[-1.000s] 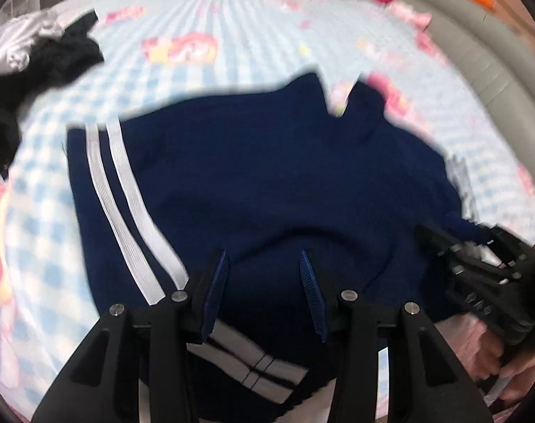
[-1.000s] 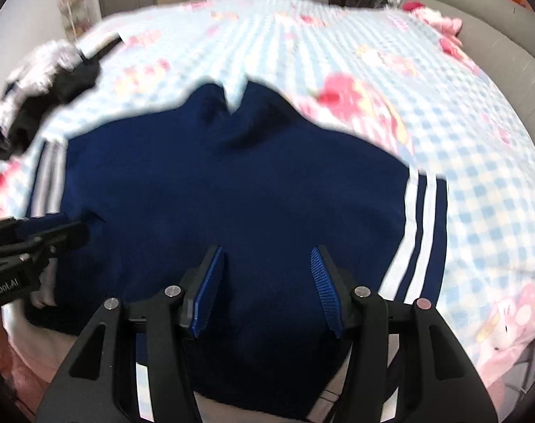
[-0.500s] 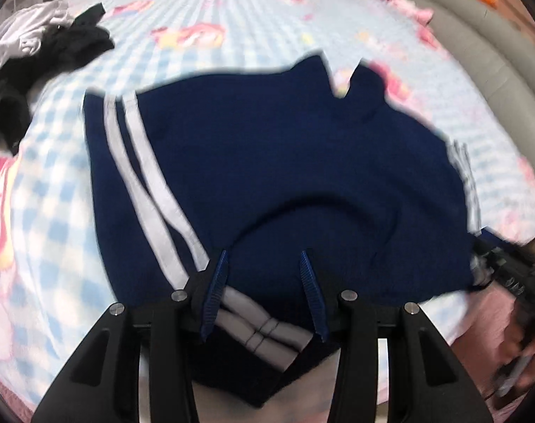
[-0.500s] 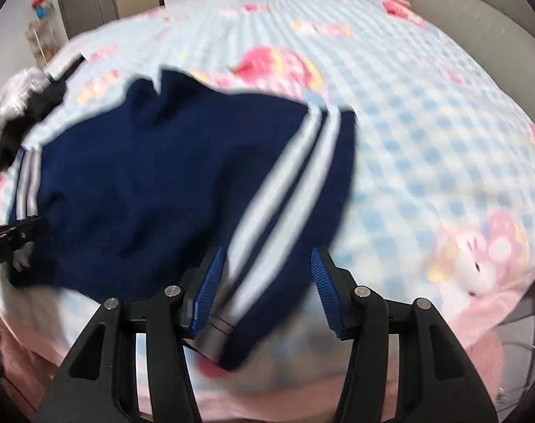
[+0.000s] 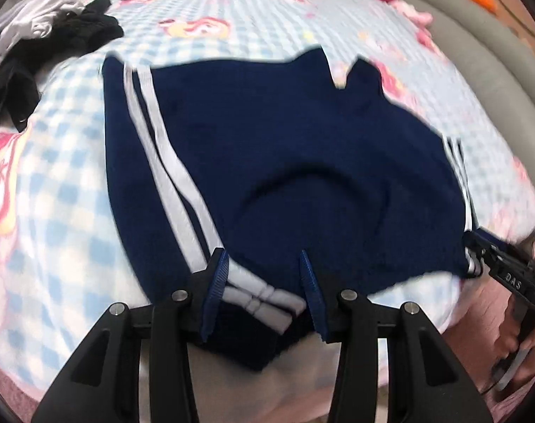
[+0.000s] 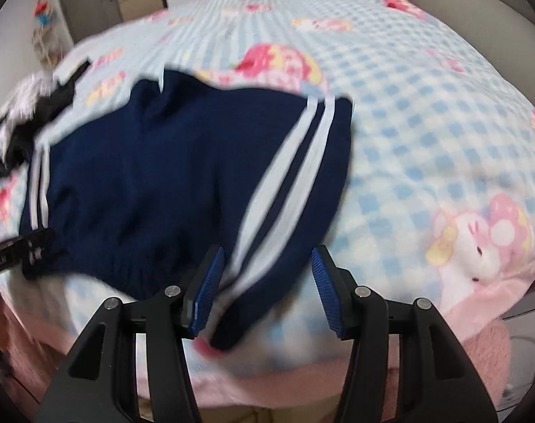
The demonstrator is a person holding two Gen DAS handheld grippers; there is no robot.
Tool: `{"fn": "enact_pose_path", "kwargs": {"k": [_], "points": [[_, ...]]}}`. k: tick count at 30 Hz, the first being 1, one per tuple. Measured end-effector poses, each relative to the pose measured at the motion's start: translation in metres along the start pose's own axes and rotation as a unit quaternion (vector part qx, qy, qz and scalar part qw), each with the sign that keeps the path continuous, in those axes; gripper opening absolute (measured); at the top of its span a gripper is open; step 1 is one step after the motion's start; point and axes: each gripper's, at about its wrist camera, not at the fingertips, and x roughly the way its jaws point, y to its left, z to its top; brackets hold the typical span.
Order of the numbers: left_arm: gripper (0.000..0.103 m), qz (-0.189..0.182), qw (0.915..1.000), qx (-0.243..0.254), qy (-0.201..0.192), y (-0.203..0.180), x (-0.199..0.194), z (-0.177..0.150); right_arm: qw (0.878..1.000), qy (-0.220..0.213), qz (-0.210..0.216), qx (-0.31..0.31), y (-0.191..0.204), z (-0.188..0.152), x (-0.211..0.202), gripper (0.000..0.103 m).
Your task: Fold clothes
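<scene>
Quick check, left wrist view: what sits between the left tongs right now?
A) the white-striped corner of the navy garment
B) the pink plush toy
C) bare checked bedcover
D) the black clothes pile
A: the navy garment has its white-striped corner lying between the pads of the left tongs; the black clothes pile sits far off at upper left on the checked bedcover.

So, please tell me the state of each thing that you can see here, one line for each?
Navy shorts: spread flat on the bed, unfolded, with a few wrinkles.
Left gripper: open over the shorts' near left corner.
Right gripper: open over the near right corner.
Dark clothes pile: crumpled, unfolded.
Checked blanket: spread out.
</scene>
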Motion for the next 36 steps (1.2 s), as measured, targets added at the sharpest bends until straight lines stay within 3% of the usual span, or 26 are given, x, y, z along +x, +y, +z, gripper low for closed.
{"fn": "enact_pose_path", "kwargs": {"k": [2, 5, 8, 10, 14, 20, 21, 22, 25, 28, 29, 30, 32, 34, 36], "points": [[0.044, -0.014, 0.9999, -0.005, -0.004, 0.003, -0.010, -0.004, 1.000, 0.009, -0.016, 0.004, -0.003, -0.005, 0.001, 0.061], [0.044, -0.028, 0.9994, -0.004, -0.021, 0.003, -0.024, -0.004, 1.000, 0.008, -0.014, 0.021, -0.007, -0.005, -0.004, 0.062], [0.044, -0.041, 0.9979, 0.005, -0.049, -0.006, -0.028, 0.008, 0.997, 0.001, 0.058, 0.051, -0.006, 0.003, -0.009, 0.061], [0.044, -0.044, 0.9980, 0.009, -0.044, -0.011, -0.021, 0.016, 0.998, 0.008, 0.051, 0.040, 0.003, 0.007, 0.002, 0.060], [0.043, -0.013, 0.9999, -0.001, 0.011, -0.007, 0.006, 0.012, 0.999, 0.027, 0.027, 0.026, 0.016, 0.010, 0.020, 0.060], [0.043, -0.038, 0.9989, -0.004, -0.027, -0.002, -0.027, 0.003, 0.994, 0.037, 0.064, 0.077, 0.005, 0.017, 0.022, 0.060], [0.043, -0.043, 0.9983, 0.000, -0.038, -0.003, -0.032, 0.004, 0.992, 0.040, 0.081, 0.083, 0.005, 0.019, 0.024, 0.055], [0.043, -0.052, 0.9976, 0.002, -0.045, -0.005, -0.035, 0.006, 0.991, 0.043, 0.094, 0.082, 0.004, 0.022, 0.026, 0.041], [0.043, -0.074, 0.9965, 0.000, -0.040, -0.004, -0.034, 0.010, 0.990, 0.046, 0.115, 0.067, 0.002, 0.025, 0.028, 0.029], [0.043, -0.095, 0.9949, -0.009, -0.030, -0.003, -0.028, 0.003, 0.990, 0.039, 0.115, 0.075, -0.001, 0.021, 0.025, 0.029], [0.043, -0.108, 0.9936, -0.017, -0.030, -0.004, -0.025, 0.002, 0.990, 0.041, 0.110, 0.083, -0.003, 0.021, 0.027, 0.031], [0.043, -0.121, 0.9917, -0.028, -0.033, -0.008, -0.017, 0.005, 0.990, 0.045, 0.098, 0.093, -0.008, 0.019, 0.029, 0.042], [0.043, -0.137, 0.9896, -0.025, -0.035, -0.025, -0.006, 0.013, 0.987, 0.057, 0.105, 0.110, -0.011, 0.018, 0.035, 0.044], [0.043, -0.127, 0.9915, 0.001, -0.029, -0.043, 0.000, 0.017, 0.986, 0.060, 0.107, 0.113, -0.008, 0.018, 0.037, 0.045], [0.043, -0.098, 0.9949, 0.022, 0.007, -0.056, 0.018, 0.017, 0.988, 0.057, 0.105, 0.095, 0.002, 0.022, 0.033, 0.044]]}}
